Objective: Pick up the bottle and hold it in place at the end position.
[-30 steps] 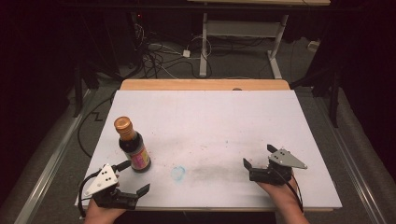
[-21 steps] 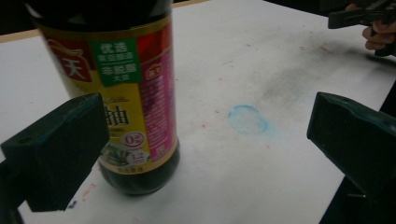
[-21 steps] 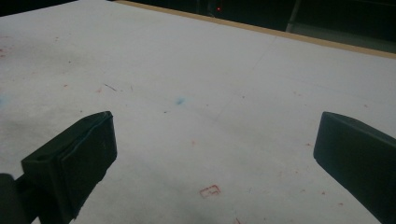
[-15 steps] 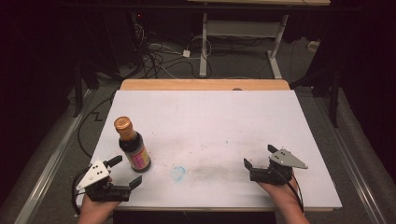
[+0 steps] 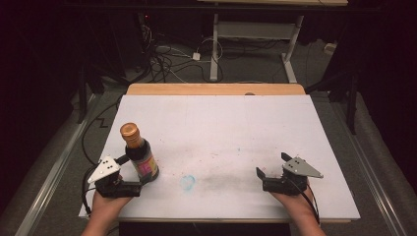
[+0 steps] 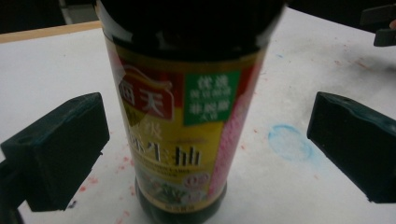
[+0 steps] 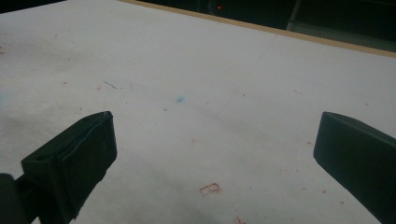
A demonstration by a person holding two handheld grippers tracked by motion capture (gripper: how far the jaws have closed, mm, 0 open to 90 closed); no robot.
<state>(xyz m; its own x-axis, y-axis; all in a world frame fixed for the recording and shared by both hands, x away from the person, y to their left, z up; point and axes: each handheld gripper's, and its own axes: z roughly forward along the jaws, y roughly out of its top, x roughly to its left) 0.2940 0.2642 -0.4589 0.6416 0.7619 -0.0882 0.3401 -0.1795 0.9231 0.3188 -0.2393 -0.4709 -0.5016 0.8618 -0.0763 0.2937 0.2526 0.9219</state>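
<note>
One bottle [image 5: 139, 153] is standing upright on the white table [image 5: 221, 128], near the table's front-left corner. It is dark, with one bronze cap [image 5: 129, 130] and one yellow-and-red label [image 6: 180, 135] bearing a green panel.

Two grippers are resting at the table's front edge, each held in one hand. The left gripper [image 5: 132, 173] is sitting just in front of the bottle and to its left, with one grey three-cornered plate [image 5: 104, 168] on top. In the left gripper view its two jaws are standing wide apart on either side of the bottle, the bottle lying between them; a strip of table is showing between each jaw and the bottle, so they are gripping nothing.

The right gripper [image 5: 272, 170] is lying well apart from the bottle, toward the table's front-right corner, also carrying one grey plate [image 5: 302, 167]. In the right gripper view its two jaws are likewise spread wide, with bare table between them and nothing held.

One pale blue ring mark [image 5: 187, 182] is showing on the table just to the right of the bottle's base, between the bottle and the right gripper. Small red specks are scattering over the table around the bottle, and one small red rectangular mark [image 7: 210, 189] is lying between the right gripper's jaws.

One strip of bare wood [image 5: 216, 89] is running along the table's far edge, well beyond the bottle.
</note>
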